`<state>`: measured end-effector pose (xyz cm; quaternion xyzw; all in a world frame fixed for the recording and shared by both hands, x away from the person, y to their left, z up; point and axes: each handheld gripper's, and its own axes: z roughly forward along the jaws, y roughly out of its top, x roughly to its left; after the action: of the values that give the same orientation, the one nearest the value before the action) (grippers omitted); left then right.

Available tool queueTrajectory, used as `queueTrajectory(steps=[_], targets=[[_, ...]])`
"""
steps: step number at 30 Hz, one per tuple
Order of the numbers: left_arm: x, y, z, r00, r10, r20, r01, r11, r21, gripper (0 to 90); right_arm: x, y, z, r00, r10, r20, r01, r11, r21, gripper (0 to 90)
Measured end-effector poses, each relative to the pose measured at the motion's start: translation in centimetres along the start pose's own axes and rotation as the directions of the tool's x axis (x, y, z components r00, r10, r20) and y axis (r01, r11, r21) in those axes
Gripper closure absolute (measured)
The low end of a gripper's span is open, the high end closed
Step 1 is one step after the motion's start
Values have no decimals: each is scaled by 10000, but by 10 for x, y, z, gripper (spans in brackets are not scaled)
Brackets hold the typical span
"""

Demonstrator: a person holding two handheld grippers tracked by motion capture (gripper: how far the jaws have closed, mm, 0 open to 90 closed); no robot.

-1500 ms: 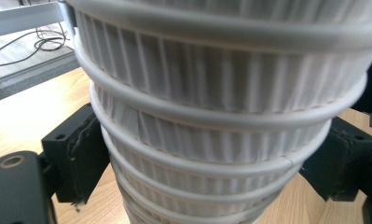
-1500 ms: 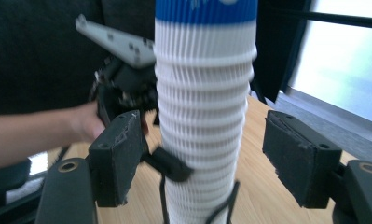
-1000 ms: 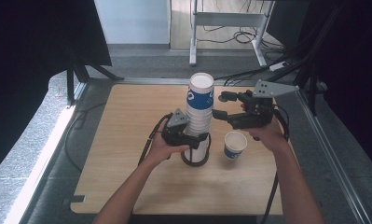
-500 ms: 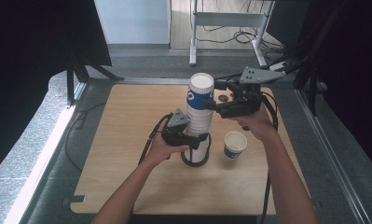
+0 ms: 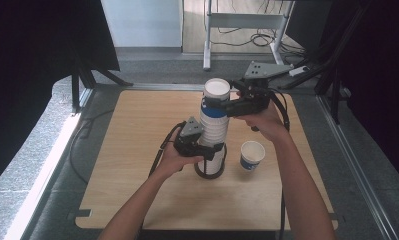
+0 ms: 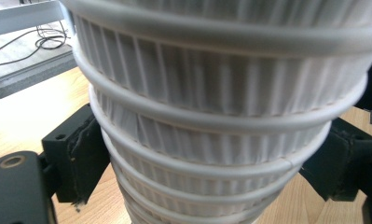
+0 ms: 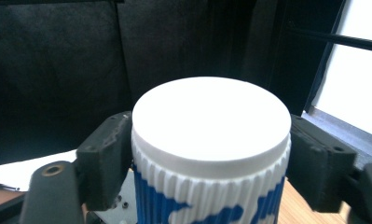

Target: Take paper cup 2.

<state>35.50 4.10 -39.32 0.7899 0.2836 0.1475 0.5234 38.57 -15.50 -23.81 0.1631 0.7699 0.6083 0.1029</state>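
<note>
While two grippers flank one cup stack point(image 5: 213, 131), one cup point(image 5: 251, 155) stands apart.

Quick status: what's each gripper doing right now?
Left gripper: shut on the tall stack of white ribbed paper cups, near its base.
Right gripper: jaws either side of the inverted blue-and-white top cup; grip cannot be told.

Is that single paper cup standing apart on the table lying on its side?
No, in the high view the single cup stands upright with its open mouth up, on the table just right of the tall cup stack.
</note>
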Motion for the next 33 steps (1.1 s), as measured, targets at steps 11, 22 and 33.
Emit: queueTrajectory(steps=[11, 22, 33], targets=[[-1, 0, 1, 10000, 18, 12, -18, 10000, -38, 123, 2, 2, -4, 9996, -155, 254, 157, 9998, -78, 284], [0, -1, -1, 10000, 54, 16, -54, 10000, -2, 123, 10, 31, -32, 9978, -381, 552, 460, 9876, -1500, 290], [0, -1, 0, 10000, 70, -28, -70, 10000, -30, 123, 21, 38, -65, 9930, -655, 986, 806, 9840, -1586, 290]])
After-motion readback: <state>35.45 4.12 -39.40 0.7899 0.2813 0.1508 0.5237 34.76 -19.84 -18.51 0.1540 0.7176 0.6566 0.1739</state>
